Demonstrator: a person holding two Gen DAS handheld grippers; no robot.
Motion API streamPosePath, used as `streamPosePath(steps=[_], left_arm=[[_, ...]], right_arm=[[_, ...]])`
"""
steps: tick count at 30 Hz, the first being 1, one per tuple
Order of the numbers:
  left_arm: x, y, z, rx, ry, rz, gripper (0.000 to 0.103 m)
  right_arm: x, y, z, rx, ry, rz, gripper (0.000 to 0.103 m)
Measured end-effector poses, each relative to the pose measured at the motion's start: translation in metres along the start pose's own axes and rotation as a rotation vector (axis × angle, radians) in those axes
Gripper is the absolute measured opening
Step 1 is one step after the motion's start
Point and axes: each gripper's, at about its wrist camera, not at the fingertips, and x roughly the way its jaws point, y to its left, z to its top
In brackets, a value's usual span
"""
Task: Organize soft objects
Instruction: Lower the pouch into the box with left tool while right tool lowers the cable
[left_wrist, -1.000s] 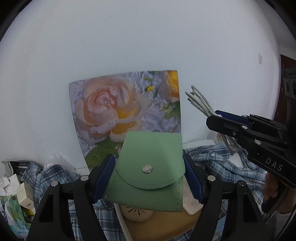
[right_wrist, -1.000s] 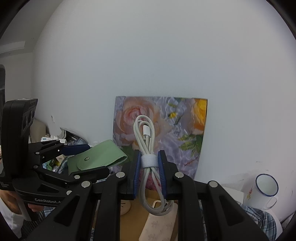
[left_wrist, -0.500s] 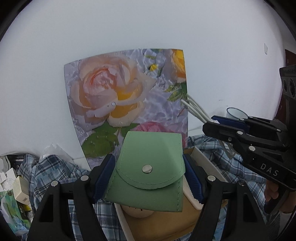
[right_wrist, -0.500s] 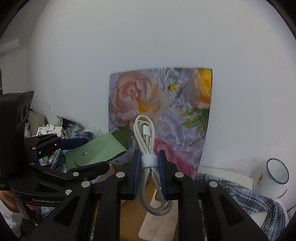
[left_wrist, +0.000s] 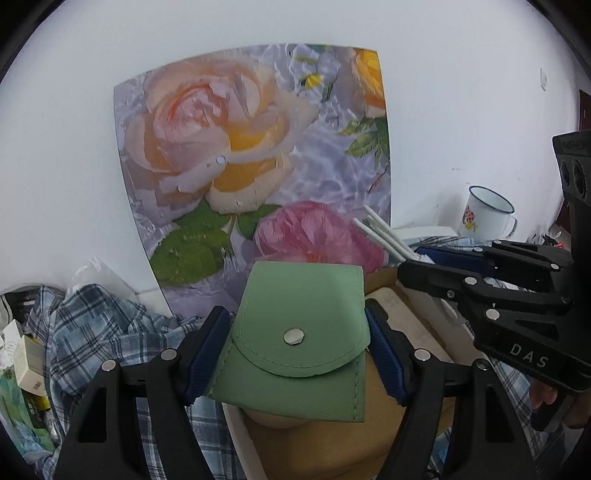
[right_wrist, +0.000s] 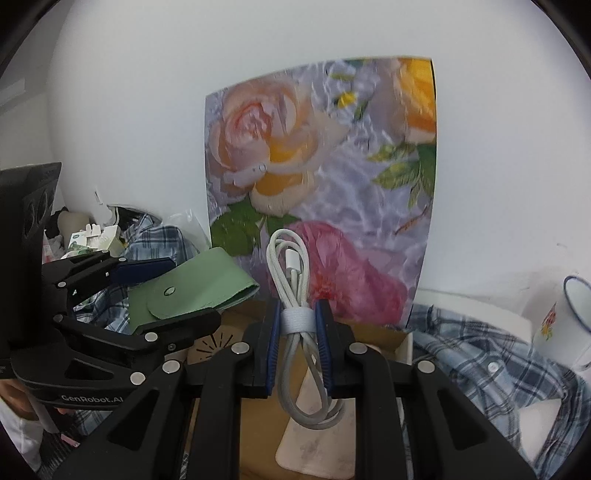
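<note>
My left gripper (left_wrist: 295, 354) is shut on a green snap-button pouch (left_wrist: 299, 325) and holds it in the air over an open cardboard box (left_wrist: 332, 443). The pouch also shows in the right wrist view (right_wrist: 192, 288), held by the left gripper (right_wrist: 147, 291). My right gripper (right_wrist: 298, 343) is shut on a coiled white cable (right_wrist: 295, 314) bound with a white strap, over the same box (right_wrist: 258, 424). In the left wrist view the right gripper (left_wrist: 436, 266) sits at the right with the cable ends (left_wrist: 384, 236) sticking out.
A floral rose-print panel (left_wrist: 258, 166) leans on the white wall behind the box. A blue plaid shirt (right_wrist: 480, 365) lies crumpled on both sides. An enamel mug (left_wrist: 484, 214) stands at the right. Small boxes and clutter (left_wrist: 26, 362) lie at the left.
Both grippers have moved forward and down toward the floral panel and the box, each still holding its object. The mug has come into the left wrist view.
</note>
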Motion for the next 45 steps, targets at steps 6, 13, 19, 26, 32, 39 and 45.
streamPosePath(steps=[6, 13, 19, 26, 32, 39, 45], left_arm=[[0.011, -0.001, -0.007, -0.003, 0.029, 0.000, 0.076], [0.021, 0.000, -0.013, -0.012, 0.058, -0.005, 0.076], [0.032, 0.000, -0.016, -0.016, 0.087, -0.012, 0.076], [0.048, -0.002, -0.025, -0.005, 0.134, -0.001, 0.076], [0.060, -0.001, -0.031, -0.007, 0.168, -0.002, 0.076], [0.070, 0.002, -0.034, -0.018, 0.202, -0.006, 0.076], [0.070, 0.000, -0.035, 0.002, 0.198, 0.016, 0.076]], right_arm=[[0.013, 0.001, -0.007, -0.003, 0.045, 0.005, 0.018], [0.024, 0.003, -0.015, -0.007, 0.087, 0.010, 0.018], [0.034, -0.001, -0.019, 0.009, 0.123, 0.020, 0.018], [0.051, -0.008, -0.028, 0.026, 0.182, 0.018, 0.018], [0.057, -0.010, -0.032, 0.022, 0.207, 0.016, 0.018], [0.067, -0.012, -0.037, 0.026, 0.247, 0.012, 0.018], [0.071, -0.017, -0.039, 0.035, 0.258, -0.002, 0.018]])
